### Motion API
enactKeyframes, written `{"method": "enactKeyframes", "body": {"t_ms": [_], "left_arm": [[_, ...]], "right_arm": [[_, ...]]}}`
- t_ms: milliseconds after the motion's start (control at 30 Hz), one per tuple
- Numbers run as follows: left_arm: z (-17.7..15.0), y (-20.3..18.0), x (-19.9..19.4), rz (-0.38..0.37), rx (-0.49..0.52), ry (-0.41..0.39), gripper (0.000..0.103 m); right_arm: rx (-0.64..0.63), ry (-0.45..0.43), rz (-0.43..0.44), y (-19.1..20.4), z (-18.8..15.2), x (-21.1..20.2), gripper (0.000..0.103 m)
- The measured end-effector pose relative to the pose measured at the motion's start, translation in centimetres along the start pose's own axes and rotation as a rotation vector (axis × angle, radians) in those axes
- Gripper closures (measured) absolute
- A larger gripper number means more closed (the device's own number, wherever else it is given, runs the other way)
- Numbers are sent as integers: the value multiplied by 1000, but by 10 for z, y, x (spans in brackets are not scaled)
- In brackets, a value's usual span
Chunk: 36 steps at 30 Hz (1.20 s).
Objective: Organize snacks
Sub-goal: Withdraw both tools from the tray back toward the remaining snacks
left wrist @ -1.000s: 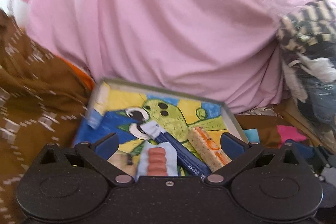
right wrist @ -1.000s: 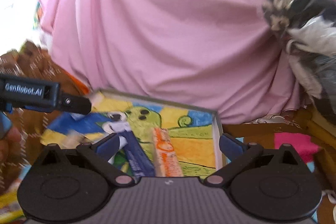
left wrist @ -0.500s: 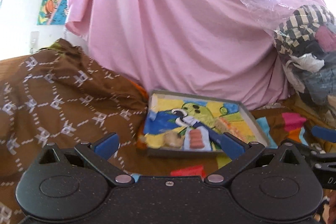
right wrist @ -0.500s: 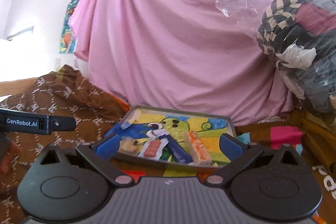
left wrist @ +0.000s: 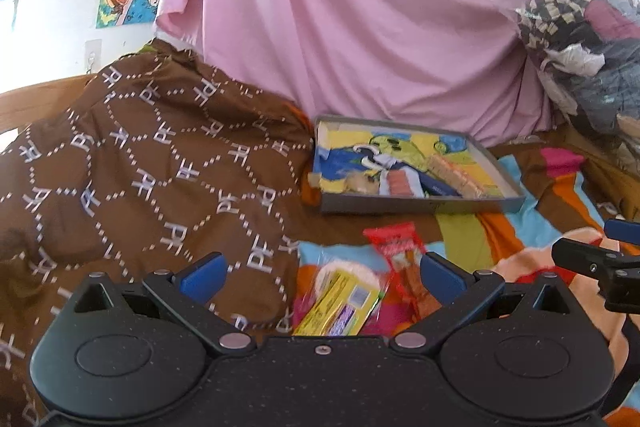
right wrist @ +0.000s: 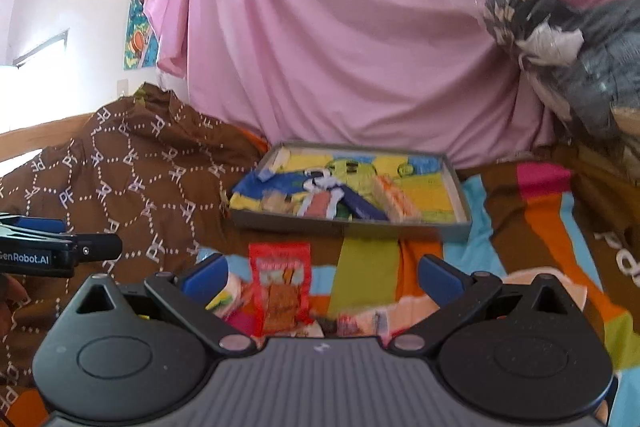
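With both your left tool [left wrist: 320, 273] and right tool [right wrist: 320, 273] released and empty, the overlapping red packet [right wrist: 282, 285] and yellow packet [left wrist: 340, 303] at lower centre risked a double pick on the soft bedspread [right wrist: 368, 263].

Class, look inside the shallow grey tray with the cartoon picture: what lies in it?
Inside the shallow grey tray lie an orange-printed bar, a dark blue stick packet, a clear sausage packet and a blurred beige snack. They cover part of the picture.

I can read "GenRobot.AI" in white letters on the left gripper [right wrist: 60, 255]. The brown blanket [left wrist: 160, 163] has "PF" printed all over it. The words on the snack packs are too blurry to read.
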<state>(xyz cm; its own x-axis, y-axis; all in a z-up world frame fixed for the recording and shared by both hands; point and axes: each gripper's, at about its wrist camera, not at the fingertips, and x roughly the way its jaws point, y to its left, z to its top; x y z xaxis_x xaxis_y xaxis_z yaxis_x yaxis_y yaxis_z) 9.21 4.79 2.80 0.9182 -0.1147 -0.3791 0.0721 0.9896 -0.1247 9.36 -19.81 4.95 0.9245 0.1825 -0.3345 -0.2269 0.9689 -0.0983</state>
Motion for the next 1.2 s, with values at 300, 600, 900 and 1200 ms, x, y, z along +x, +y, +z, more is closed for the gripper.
{"method": "enactKeyframes", "body": {"t_ms": [300,600,900,1200], "left_arm": [[-28,-1,-3,-8,19,105,1],[-44,4,3,26,16,194,1],[-42,8,20,63,63,254,1],[-41,11,45,71,86,316,1]], "right_arm": [[4,124,20,8,-26,0,0],[12,281,53,17,-47,16,0],[6,378,93,23,-58,36,0],[-50,413,140,32,-63,54,0]]}}
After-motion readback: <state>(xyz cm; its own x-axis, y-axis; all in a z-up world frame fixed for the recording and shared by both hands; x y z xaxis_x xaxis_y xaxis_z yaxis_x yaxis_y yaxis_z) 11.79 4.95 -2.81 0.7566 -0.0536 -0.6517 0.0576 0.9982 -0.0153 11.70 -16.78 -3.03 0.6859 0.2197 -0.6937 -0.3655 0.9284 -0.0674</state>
